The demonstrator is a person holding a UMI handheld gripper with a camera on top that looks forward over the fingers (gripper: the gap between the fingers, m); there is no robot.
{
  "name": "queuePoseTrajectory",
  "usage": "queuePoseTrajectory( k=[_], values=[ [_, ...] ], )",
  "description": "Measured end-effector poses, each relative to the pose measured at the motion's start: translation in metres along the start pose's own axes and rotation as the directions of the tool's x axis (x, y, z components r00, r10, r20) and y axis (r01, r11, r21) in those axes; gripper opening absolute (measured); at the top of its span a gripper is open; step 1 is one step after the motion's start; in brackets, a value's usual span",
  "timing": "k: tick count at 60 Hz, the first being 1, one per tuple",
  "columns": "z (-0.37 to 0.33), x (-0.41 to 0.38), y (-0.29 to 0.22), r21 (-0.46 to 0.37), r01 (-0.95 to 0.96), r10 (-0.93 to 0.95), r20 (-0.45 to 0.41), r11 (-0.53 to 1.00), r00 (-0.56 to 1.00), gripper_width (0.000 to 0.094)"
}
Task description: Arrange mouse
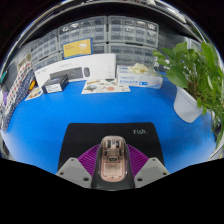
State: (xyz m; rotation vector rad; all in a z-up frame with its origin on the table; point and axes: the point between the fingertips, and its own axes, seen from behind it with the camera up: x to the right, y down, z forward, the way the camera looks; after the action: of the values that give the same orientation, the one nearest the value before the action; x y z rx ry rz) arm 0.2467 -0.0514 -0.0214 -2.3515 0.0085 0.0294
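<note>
The claw [112, 165] pinches the mouse [112, 160] between its purple pads [92, 157] — both fingers press on its sides. The mouse sits low over the black mouse mat [110, 135], which lies on the blue bench [50, 125]. Judging by this, the carrying step is ending and placement is in hand. The next move calls for settling the mouse squarely onto the mat, then spreading the fingers — without nudging it askew.

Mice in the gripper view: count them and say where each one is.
1. The mouse sits between the gripper fingers, over the black mouse pad. Others could be hidden among the clutter beyond.
</note>
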Motion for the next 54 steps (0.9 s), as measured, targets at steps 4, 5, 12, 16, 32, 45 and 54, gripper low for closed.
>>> queuePoseTrajectory(
  k=[4, 5, 12, 16, 32, 45, 54],
  values=[
    [0.000, 0.001, 0.001, -0.009, -0.008, 0.008, 0.001, 1.000, 1.000, 0.0453],
    [0.000, 0.002, 0.001, -0.012, -0.006, 0.006, -0.003, 1.000, 1.000, 0.0462],
    [-0.006, 0.009, 0.001, -0.051, 0.027, -0.029, -0.038, 0.998, 0.999, 0.0710],
    [-0.016, 0.000, -0.007, -0.044, 0.036, -0.037, -0.012, 0.998, 0.999, 0.0821],
    [-0.097, -0.017, -0.082, 0.091, 0.052, -0.052, -0.004, 0.994, 0.999, 0.0834],
    [-0.162, -0.037, -0.127, 0.184, 0.021, -0.025, 0.019, 0.983, 1.000, 0.0829],
    [-0.191, -0.053, -0.136, 0.220, 0.033, -0.042, 0.034, 0.975, 0.999, 0.0830]
  ],
)
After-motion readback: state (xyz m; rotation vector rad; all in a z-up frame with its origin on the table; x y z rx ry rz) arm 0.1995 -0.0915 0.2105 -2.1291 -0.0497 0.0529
